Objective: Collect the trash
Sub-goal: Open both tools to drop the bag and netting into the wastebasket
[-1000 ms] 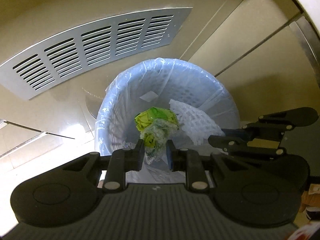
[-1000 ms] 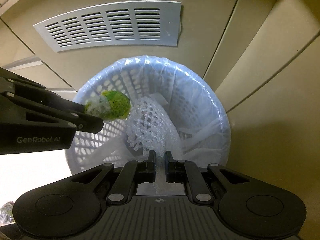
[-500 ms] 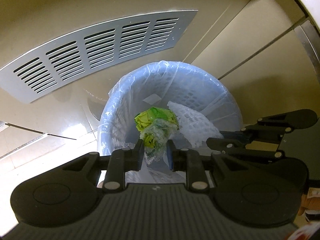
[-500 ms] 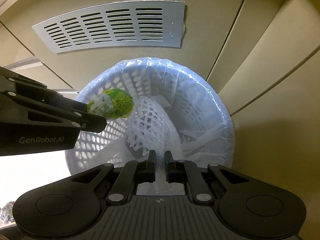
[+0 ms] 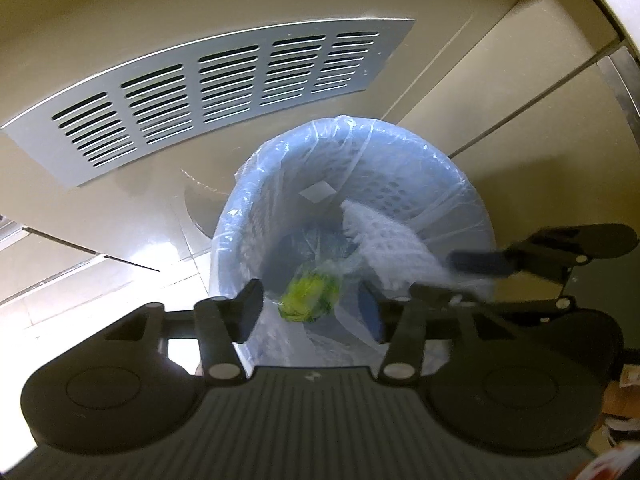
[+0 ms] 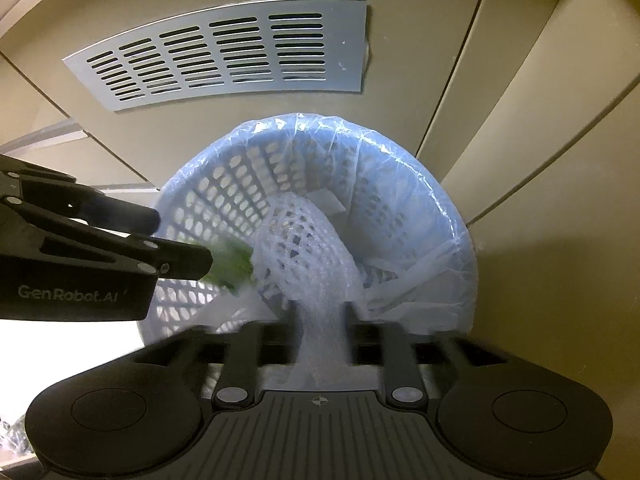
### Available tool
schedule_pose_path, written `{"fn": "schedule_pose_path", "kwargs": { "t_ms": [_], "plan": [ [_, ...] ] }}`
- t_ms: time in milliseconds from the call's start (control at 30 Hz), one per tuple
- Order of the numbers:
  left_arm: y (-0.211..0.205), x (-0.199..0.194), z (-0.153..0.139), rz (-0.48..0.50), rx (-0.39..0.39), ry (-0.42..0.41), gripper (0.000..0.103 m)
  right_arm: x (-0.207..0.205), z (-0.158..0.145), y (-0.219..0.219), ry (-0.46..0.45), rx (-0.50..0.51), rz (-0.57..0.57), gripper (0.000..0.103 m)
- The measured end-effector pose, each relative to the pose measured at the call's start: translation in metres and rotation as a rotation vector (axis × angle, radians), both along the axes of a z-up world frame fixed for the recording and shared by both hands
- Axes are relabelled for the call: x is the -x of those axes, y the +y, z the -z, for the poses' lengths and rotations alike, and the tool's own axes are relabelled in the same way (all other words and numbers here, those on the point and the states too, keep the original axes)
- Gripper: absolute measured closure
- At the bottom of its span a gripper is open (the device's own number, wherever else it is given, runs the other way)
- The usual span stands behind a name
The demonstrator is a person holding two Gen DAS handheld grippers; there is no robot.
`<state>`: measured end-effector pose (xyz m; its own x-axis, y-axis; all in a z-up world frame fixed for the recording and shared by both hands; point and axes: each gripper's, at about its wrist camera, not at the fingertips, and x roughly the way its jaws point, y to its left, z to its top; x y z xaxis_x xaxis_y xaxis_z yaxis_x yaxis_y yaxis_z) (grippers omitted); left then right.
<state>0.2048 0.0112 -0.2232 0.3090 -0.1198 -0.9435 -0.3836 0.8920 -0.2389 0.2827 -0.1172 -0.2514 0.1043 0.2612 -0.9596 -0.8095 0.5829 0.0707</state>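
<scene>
A: Spreading apart, the left hand-held gripper (image 5: pixel 312 304) has just let go; its jaws have just been opening, and the crumpled yellow-green plastic wrapper (image 5: pixel 310 296) sits loose between them, over the mouth of the round pale-blue lattice bin with a clear liner (image 5: pixel 400 136) below.

B: And the right hand-held gripper (image 6: pixel 322 320)?

A: Its jaws have just been opening too, with the white foam netting sleeve (image 6: pixel 308 248) between them, draping down into that bin.

B: Handling?

A: Both look featherlight, soft and crushable; pinch any bunched fold. One wrapper, one sleeve, one bin, one grey slotted vent panel (image 6: pixel 224 52) beyond.
</scene>
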Motion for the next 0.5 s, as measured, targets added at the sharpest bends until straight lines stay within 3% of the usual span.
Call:
{"fn": "schedule_pose_path", "kwargs": {
  "t_ms": [33,333,500],
  "plan": [
    [0.000,0.001,0.000,-0.003,-0.001,0.000,0.051,0.001,-0.001,-0.001,-0.003,-0.006,0.002,0.043],
    [0.003,0.014,-0.011,-0.020,-0.014,-0.014,0.051,0.004,-0.011,-0.002,-0.023,-0.007,-0.001,0.043],
    [0.004,0.018,-0.027,-0.019,-0.028,-0.049,0.051,0.008,-0.035,-0.002,-0.057,-0.047,-0.007,0.043]
  ]
}}
